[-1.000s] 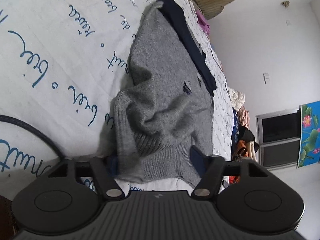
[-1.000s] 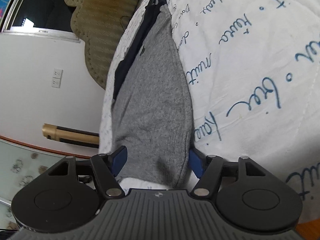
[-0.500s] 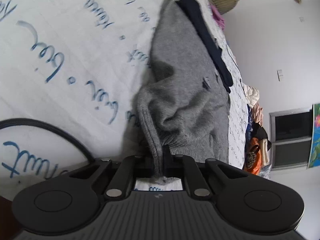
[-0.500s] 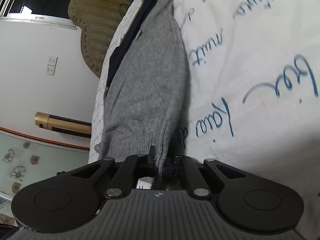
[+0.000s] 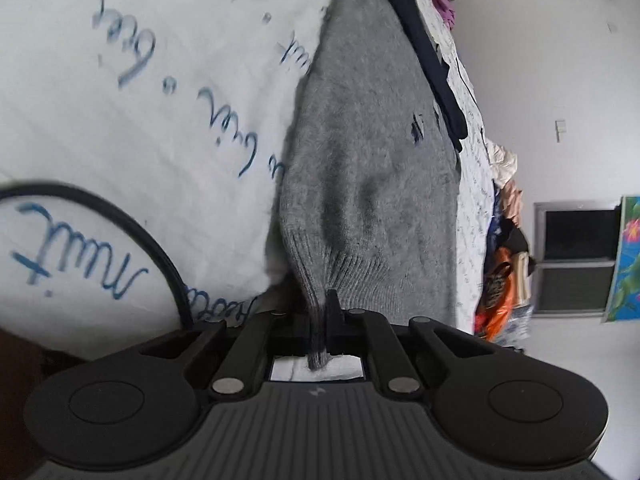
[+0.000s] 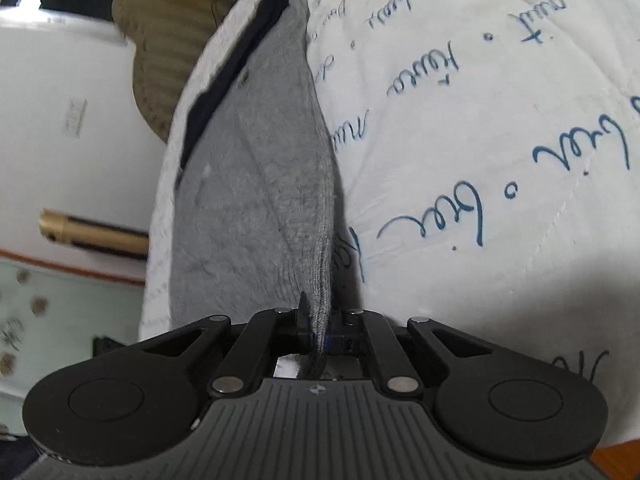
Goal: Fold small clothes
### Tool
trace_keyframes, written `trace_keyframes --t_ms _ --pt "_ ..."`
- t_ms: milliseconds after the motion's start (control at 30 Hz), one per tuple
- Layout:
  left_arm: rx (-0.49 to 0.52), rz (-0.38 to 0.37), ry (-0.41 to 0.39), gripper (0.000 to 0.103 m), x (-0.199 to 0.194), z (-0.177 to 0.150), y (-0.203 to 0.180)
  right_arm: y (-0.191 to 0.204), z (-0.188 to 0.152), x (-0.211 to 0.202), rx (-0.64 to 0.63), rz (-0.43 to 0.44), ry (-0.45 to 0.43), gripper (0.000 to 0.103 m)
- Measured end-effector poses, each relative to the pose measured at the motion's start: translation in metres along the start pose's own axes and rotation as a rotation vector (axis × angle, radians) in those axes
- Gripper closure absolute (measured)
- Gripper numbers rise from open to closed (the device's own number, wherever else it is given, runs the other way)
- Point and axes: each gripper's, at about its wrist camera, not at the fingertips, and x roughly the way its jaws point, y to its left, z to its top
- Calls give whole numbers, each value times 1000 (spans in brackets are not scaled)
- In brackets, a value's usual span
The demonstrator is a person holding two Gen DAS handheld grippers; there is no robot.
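A grey knit sweater (image 5: pixel 368 168) with a navy collar edge lies stretched along a white bedspread (image 5: pixel 120 120) printed with blue handwriting. My left gripper (image 5: pixel 318 312) is shut on the sweater's ribbed hem, which bunches between the black fingers. In the right wrist view the same grey sweater (image 6: pixel 260 200) runs away from the camera, and my right gripper (image 6: pixel 320 320) is shut on its other ribbed corner. The cloth is pulled taut from both pinch points and lifts slightly off the bedspread (image 6: pixel 480 140).
A black cable (image 5: pixel 132 232) curves over the bed at the left. A heap of clothes (image 5: pixel 504 216) sits at the bed's far right edge near a window. A tan ribbed headboard cushion (image 6: pixel 160 60) stands beyond the sweater, with a gold and black tube (image 6: pixel 92 234) by the wall.
Both grippers went from open, straddling the hem, to shut on it. The sweater, earlier rumpled, now lies pulled straighter and tauter between the two grips.
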Motion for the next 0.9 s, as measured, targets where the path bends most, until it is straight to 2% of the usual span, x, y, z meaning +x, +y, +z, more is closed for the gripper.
trace_keyframes --t_ms 100,167,233,267,300,367,400,433,500,600,633,667,700,800,900 --pt "48 8 -23 96 -13 4 -8 16 0 -16 -42 76 -8 94" --pt "38 34 -18 96 -9 8 -2 16 2 -12 -89 -11 26 94" --pt "-5 12 -6 97 0 8 7 2 1 3 -42 -18 71 91" --pt "-18 -13 -2 96 2 8 9 -5 -1 6 -13 0 70 85" --pt "-19 -20 0 96 3 8 8 -9 -3 7 12 29 53 84" --pt "-18 -26 3 92 5 7 7 -11 -3 6 36 75 21 74" --pt "-22 -40 9 91 7 7 7 -12 -3 6 46 103 9 64" --pt "-31 -49 12 91 10 7 7 -12 -2 6 55 130 -1 60" --pt "-52 -70 24 91 15 9 8 -10 0 11 67 152 -3 59" --pt "-43 -80 27 91 21 9 4 -10 0 18 68 160 -2 62" --pt "-40 -79 25 91 22 8 3 -11 1 20 64 161 6 76" --pt "-37 -73 21 92 22 8 2 -11 1 22 61 153 23 84" --pt "-17 -70 18 98 19 7 -3 -9 1 24 50 131 37 93" --pt "64 -91 -5 98 -2 2 -29 13 -3 16 -28 132 75 93" --pt "143 -82 -16 98 -24 -1 -43 23 -5 5 -119 20 122 94"
